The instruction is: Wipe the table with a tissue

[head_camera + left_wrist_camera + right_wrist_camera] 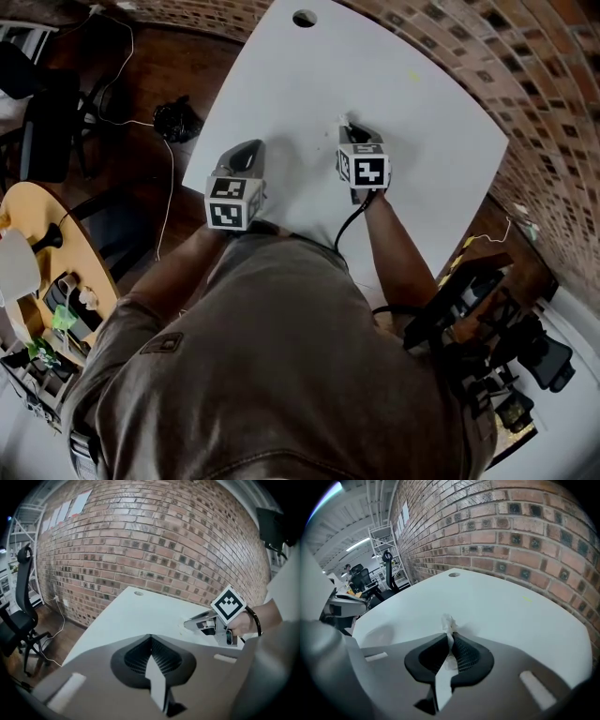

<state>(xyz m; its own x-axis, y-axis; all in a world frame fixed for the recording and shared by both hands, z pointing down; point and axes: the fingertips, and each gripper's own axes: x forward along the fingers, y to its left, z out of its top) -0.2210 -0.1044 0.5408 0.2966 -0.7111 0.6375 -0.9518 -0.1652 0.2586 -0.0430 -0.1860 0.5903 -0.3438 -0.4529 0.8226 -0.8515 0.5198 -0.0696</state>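
A crumpled white tissue (pixel 449 623) sticks up between the jaws of my right gripper (pixel 452 637), which is shut on it. In the head view this right gripper (pixel 352 131) rests low over the middle of the white table (pixel 394 75), the tissue (pixel 344 123) at its tip against the surface. My left gripper (pixel 250 150) hovers at the table's left edge, shut with nothing in it. The left gripper view shows its jaws (pixel 151 638) closed and, further right, the right gripper (pixel 191 623) with the tissue (pixel 183 627) on the tabletop.
A round cable hole (pixel 304 18) lies at the table's far end. A small yellow mark (pixel 413 75) is on the far right part. A brick wall (pixel 154 545) runs behind. On the floor to the left are a black bundle (pixel 176 120), cables and an office chair (pixel 23 597).
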